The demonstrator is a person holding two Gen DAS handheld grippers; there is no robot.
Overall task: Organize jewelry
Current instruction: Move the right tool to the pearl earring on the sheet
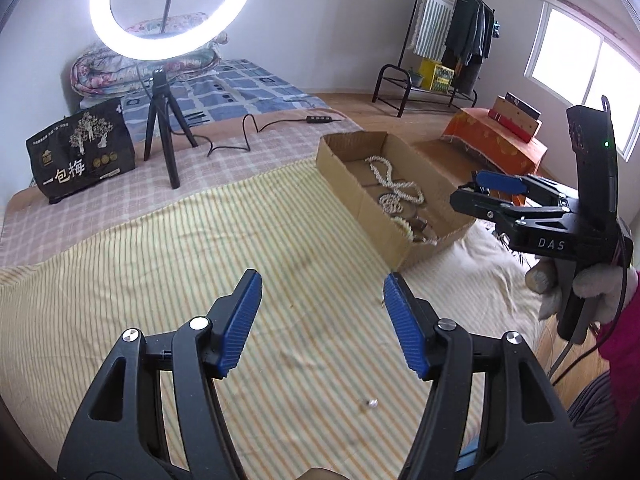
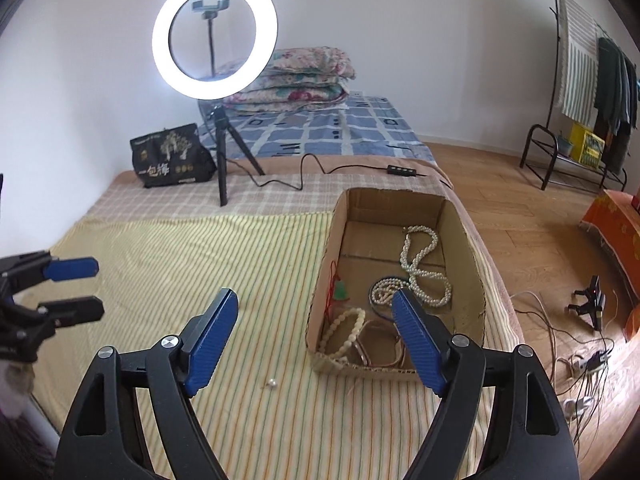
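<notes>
A cardboard box (image 2: 466,236) sits on the striped cloth and holds a pearl necklace (image 2: 424,268), a beaded bracelet (image 2: 344,330), a green pendant on a red cord (image 2: 340,290) and bangles (image 2: 380,346). The box (image 1: 340,164) and pearl necklace (image 1: 394,188) also show in the left wrist view. A small pearl earring (image 2: 272,383) lies loose on the cloth, also seen in the left wrist view (image 1: 372,403). My left gripper (image 1: 322,292) is open and empty above the cloth. My right gripper (image 2: 314,312) is open and empty beside the box.
A ring light on a tripod (image 2: 214,36) stands at the back with its cable and switch (image 2: 402,170). A black bag (image 2: 170,158) sits to its left. Folded quilts (image 2: 304,76) lie behind. A clothes rack (image 2: 588,80) and floor cables (image 2: 580,364) are right.
</notes>
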